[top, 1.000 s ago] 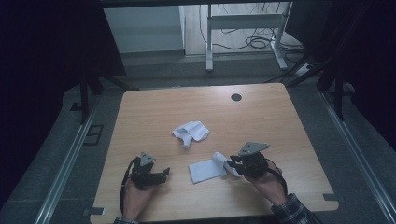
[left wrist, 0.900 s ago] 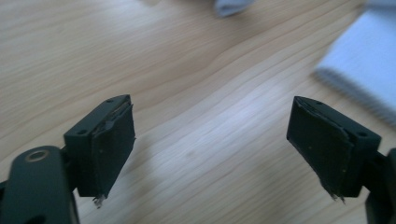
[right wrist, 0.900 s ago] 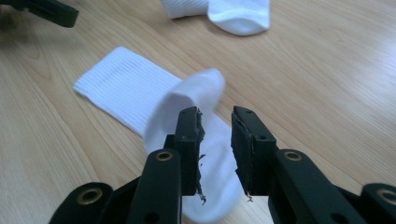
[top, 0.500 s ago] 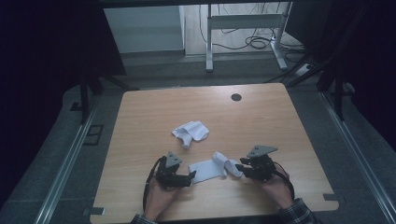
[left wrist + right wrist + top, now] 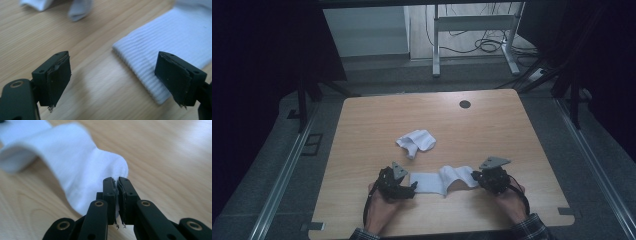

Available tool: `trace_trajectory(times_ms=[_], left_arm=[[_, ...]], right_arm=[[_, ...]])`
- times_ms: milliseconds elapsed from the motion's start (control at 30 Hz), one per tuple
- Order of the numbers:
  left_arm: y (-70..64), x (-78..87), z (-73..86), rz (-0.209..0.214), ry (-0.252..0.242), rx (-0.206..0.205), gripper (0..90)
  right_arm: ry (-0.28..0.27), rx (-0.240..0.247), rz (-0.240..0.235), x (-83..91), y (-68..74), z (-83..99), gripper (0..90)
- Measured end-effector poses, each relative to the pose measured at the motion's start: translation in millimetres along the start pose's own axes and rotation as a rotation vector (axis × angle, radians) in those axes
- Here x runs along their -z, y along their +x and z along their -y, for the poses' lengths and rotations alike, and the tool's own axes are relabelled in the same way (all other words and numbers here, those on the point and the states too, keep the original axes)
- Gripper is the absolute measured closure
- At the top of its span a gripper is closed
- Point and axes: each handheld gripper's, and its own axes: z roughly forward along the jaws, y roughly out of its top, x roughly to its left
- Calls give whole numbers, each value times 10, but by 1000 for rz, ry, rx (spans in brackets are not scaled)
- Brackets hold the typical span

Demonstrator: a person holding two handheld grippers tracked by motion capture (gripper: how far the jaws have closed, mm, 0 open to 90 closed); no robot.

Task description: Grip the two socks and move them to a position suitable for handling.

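The right claw (image 5: 116,185) is pinched tight on the toe end of a white sock (image 5: 75,165). Its two black jaws are pressed together with a bit of the cloth between them. In the high view the right claw (image 5: 476,176) sits at the right end of the sock (image 5: 439,181), and the sock makes a small bump there, lifted a little off the bench (image 5: 377,120).

The left claw (image 5: 112,80) is wide open. One jaw is over bare wood and the other jaw is over the ribbed cuff of the sock (image 5: 160,60). The cuff lies flat on the bench (image 5: 37,42) between the jaws, and it is not pinched. From above, the left claw (image 5: 413,186) is right at the left end of the sock.

The sock stretches between the two claws, near the front edge of the bench. A second white sock (image 5: 416,141) lies crumpled farther back, near the middle of the bench, apart from both claws. A round dark hole (image 5: 465,104) is close to the far edge.
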Motion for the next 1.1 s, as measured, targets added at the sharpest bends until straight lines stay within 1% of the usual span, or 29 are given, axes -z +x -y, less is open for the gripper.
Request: trace_trajectory(times_ms=[67, 100, 167, 200, 267, 300, 400, 500, 567, 633, 733, 800, 967, 1033, 1067, 1100], left_arm=[[43, 0, 4, -17, 0, 11, 139], [56, 0, 3, -27, 1, 12, 139], [81, -6, -8, -44, -2, 21, 138], [90, -5, -15, -48, -2, 26, 137], [88, 41, -23, -30, -15, 35, 138], [88, 41, -23, -30, -15, 35, 138], [56, 117, -2, 7, -28, 32, 138], [2, 144, 38, 29, -19, 17, 138], [-29, 127, 56, 27, -5, 3, 137], [-38, 85, 52, 3, 14, -14, 137], [-10, 31, 27, -19, 18, -17, 137], [23, -14, 8, -31, 19, -17, 136], [84, -34, 5, -29, 14, 2, 138], [116, -25, 17, -19, 21, 8, 138], [132, -20, 22, -5, 22, 19, 137], [132, -20, 22, -5, 22, 19, 137]], right_arm=[[-14, -20, 23, 64, -114, 17, 834], [-14, -20, 23, 64, -114, 17, 834], [-23, -31, 32, 86, -161, 15, 831], [-39, -42, 29, 86, -210, 8, 804], [-42, -45, 43, 76, -241, 0, 763], [-42, -45, 43, 76, -241, 0, 763], [-60, -58, 36, 105, -255, 0, 714], [-54, -53, 28, 120, -235, 23, 673], [-45, -47, 36, 103, -230, 54, 654], [-33, -54, 52, 69, -250, 84, 641], [-21, -66, 60, 26, -292, 109, 630], [-3, -62, 63, -12, -312, 127, 623], [3, -58, 52, -19, -276, 139, 623], [6, -43, 50, -11, -235, 142, 623], [6, -42, 50, -9, -220, 141, 614], [6, -42, 50, -9, -220, 141, 614]])
